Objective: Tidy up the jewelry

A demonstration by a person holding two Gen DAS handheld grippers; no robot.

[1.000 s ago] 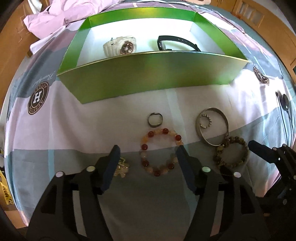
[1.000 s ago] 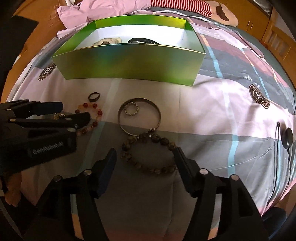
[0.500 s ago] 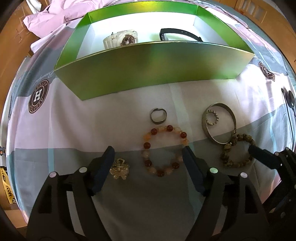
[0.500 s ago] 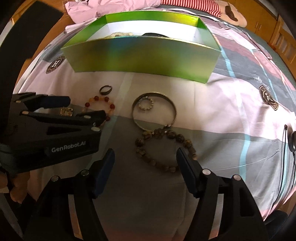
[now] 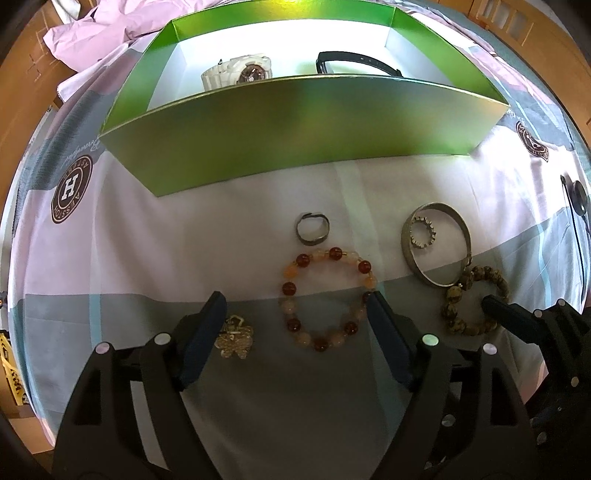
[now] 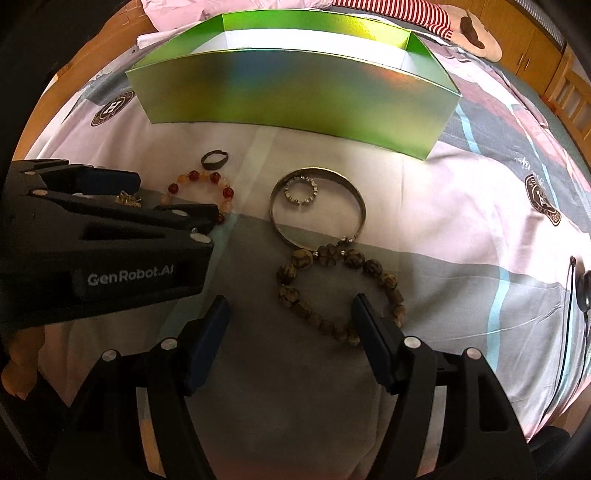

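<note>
On the bedsheet lie a red and orange bead bracelet [image 5: 289, 288] [image 6: 228, 192], a dark ring [image 5: 312, 242] [image 6: 214, 159], a gold brooch [image 5: 234, 336] [image 6: 128, 199], a silver bangle [image 5: 439, 206] [image 6: 318, 170] around a small crystal ring [image 5: 417, 243] [image 6: 287, 192], and a brown bead bracelet [image 5: 454, 295] [image 6: 299, 258]. My left gripper [image 5: 295, 314] [image 6: 173, 199] hangs open over the red bracelet, with the brooch by its left finger. My right gripper [image 6: 291, 314] is open; its right finger overlaps the brown bracelet's near edge.
A green box [image 5: 295, 122] [image 6: 295, 96] stands behind the jewelry, holding a white watch [image 5: 236, 72] and a black band [image 5: 354, 61]. A black cable with a round end [image 6: 585, 288] lies at the right. Pink bedding [image 5: 92, 33] is bunched behind the box on the left.
My left gripper's jaws have spread wider around the red bracelet. In the right wrist view the brown bracelet has drifted right, against the right finger.
</note>
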